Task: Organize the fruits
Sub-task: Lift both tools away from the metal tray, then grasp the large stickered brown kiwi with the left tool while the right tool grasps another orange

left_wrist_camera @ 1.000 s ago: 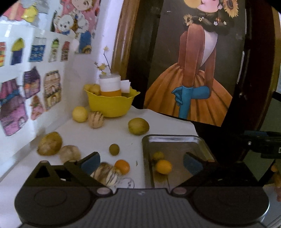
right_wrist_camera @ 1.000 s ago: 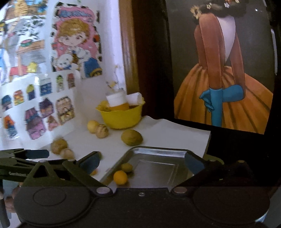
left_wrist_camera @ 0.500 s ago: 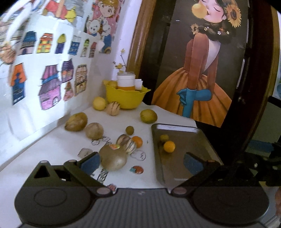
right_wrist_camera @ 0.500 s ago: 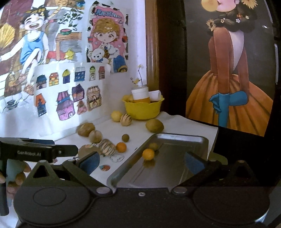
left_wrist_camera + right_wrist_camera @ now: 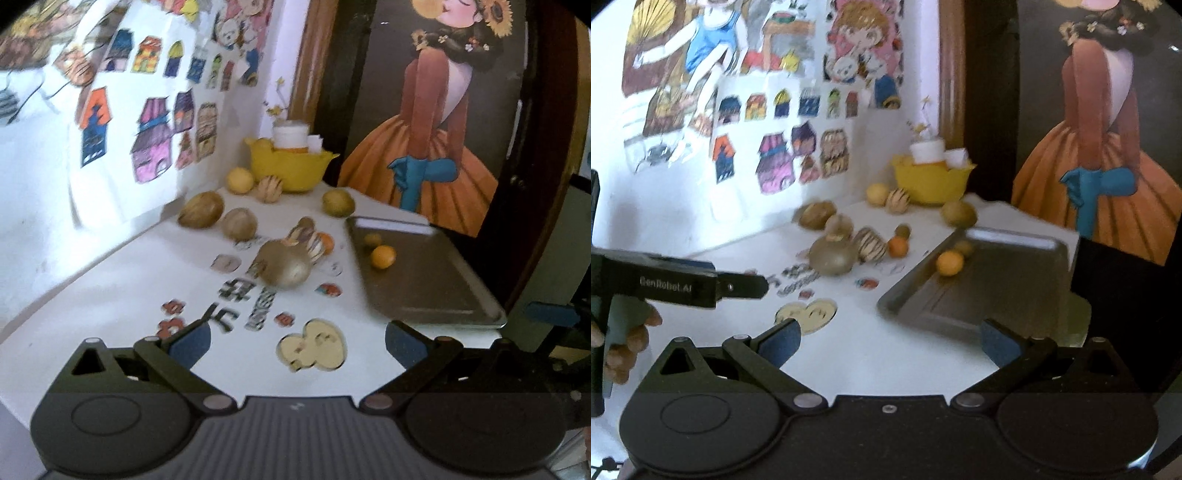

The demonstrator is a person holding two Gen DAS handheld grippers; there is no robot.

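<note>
Your tray (image 5: 424, 280) holds two small fruits.
An orange (image 5: 383, 256) beside a greenish one (image 5: 372, 239); both your tongs, left (image 5: 297, 341) and right (image 5: 890, 341), gape empty.

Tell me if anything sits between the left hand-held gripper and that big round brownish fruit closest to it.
Nothing visible does. The left hand-held gripper is open and empty, and only bare white tabletop with flat stickers lies between it and the big brownish fruit. The striped fruit sits just behind that fruit, not in front.

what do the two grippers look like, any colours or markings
Both are matte black plastic with blue pads on the fingers, round discs on a ribbed base. The left gripper, seen side-on, carries pale "GenRobot.AI" lettering; the right gripper has small silver pivot screws.
</note>
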